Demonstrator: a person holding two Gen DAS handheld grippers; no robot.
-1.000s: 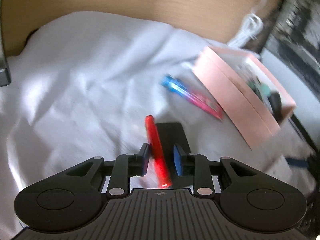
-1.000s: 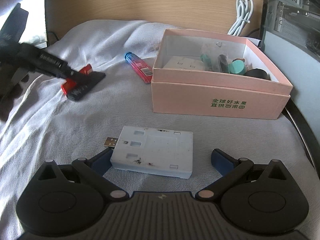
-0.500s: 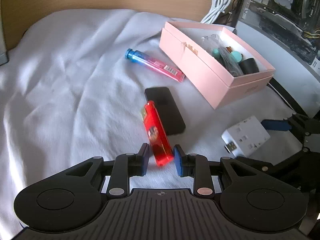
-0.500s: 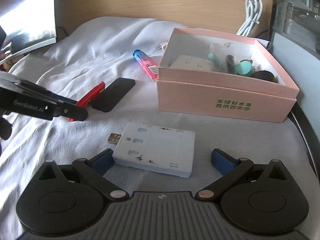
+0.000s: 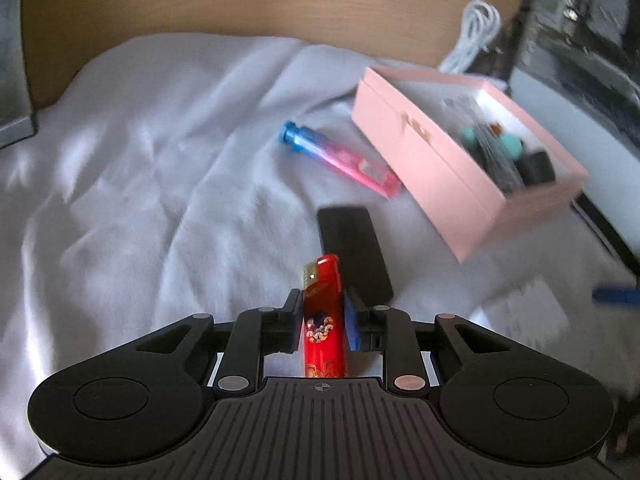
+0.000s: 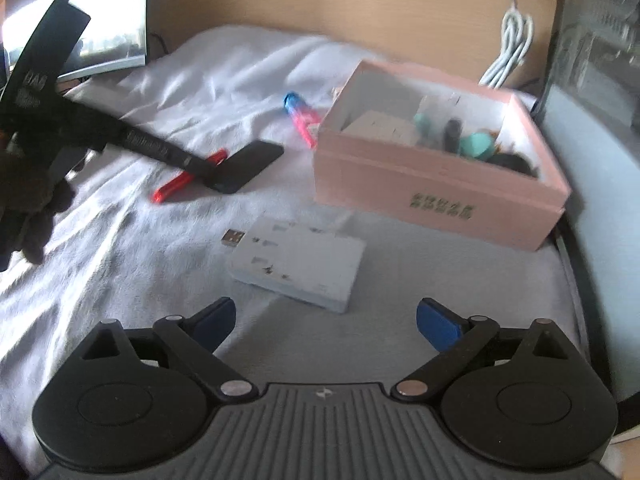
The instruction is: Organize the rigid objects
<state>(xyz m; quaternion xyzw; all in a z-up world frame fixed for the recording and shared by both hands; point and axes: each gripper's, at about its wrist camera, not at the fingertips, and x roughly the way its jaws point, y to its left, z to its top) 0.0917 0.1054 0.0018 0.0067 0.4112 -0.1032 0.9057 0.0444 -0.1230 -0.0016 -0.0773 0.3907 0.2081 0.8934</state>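
Left wrist, red lighter (image 5: 323, 316) apparently clamped, left hand-held gripper (image 5: 322, 320)

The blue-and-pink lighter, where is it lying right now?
The blue-and-pink lighter lies on the white cloth, just left of the pink box and beyond the black phone.

Two lighters were visible: one red (image 5: 323, 316) and one blue-and-pink (image 5: 340, 160). There was one black flat device (image 5: 354, 248), one white USB adapter (image 6: 298, 266), one pink box (image 6: 436, 196), and two grippers.
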